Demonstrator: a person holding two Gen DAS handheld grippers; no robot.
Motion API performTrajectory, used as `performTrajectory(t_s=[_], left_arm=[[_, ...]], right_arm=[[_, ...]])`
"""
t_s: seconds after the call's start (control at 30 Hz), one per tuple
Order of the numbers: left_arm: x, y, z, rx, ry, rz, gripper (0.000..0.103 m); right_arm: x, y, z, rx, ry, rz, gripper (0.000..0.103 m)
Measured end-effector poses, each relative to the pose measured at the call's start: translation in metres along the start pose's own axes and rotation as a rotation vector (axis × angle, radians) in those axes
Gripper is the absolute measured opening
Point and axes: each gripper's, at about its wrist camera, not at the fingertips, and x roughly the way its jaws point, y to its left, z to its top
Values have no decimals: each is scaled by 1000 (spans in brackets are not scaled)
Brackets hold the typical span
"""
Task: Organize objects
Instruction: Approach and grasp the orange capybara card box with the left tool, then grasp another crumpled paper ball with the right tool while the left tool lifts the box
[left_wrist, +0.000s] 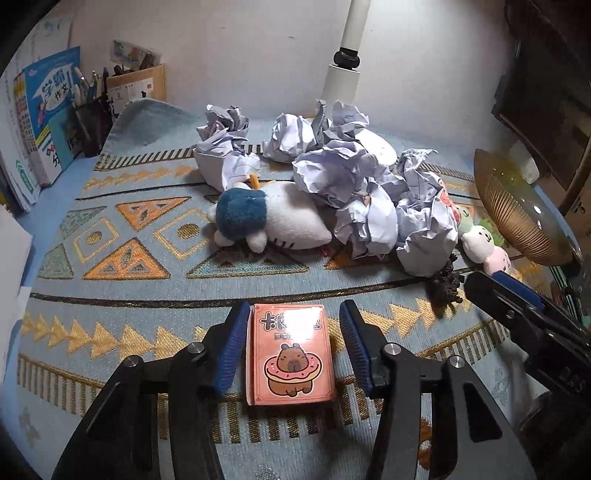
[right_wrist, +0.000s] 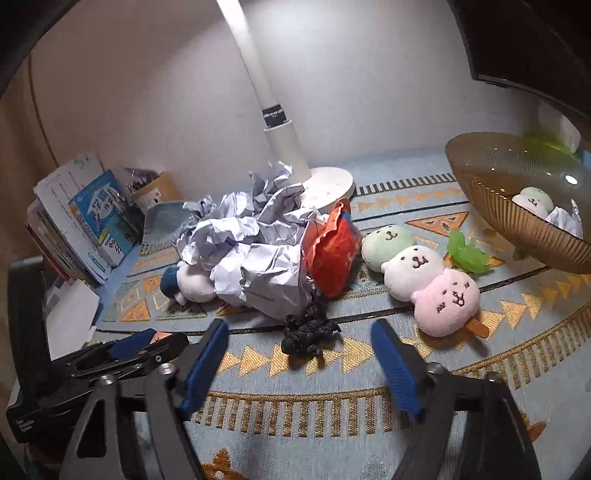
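Between the blue pads of the left gripper lies a pink card box, flat on the patterned cloth at the near edge of the desk. The jaws stand at a narrow setting with a visible gap on each side of the box; the pads do not press on it.

The box appears light and rigid, with a glossy wrapper that is likely slippery. Grip is best taken across its two long sides, near mid-length, with moderate force.

The right gripper has its fingers parted wide and empty, above the cloth just short of a small black tangle. Beyond it sit a pile of crumpled paper, a three-ball plush skewer and a ribbed amber bowl.
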Motion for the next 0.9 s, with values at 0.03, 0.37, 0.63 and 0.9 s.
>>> performTrajectory(t_s=[0.03,0.37,0.63,0.9], left_arm=[[-1,-1,0,6,-6,2,48],[2,13,0,-50,-18,-40,47],[3,13,0,-53,-10,-69,47],[2,10,-2,-40,-9,-69,48]], right_arm=[[6,4,2,-24,24,-16,56],[48,29,39,-79,108,-66,52],[25,28,33,-87,22,61,48],[-27,18,8,-109,53,157,48]])
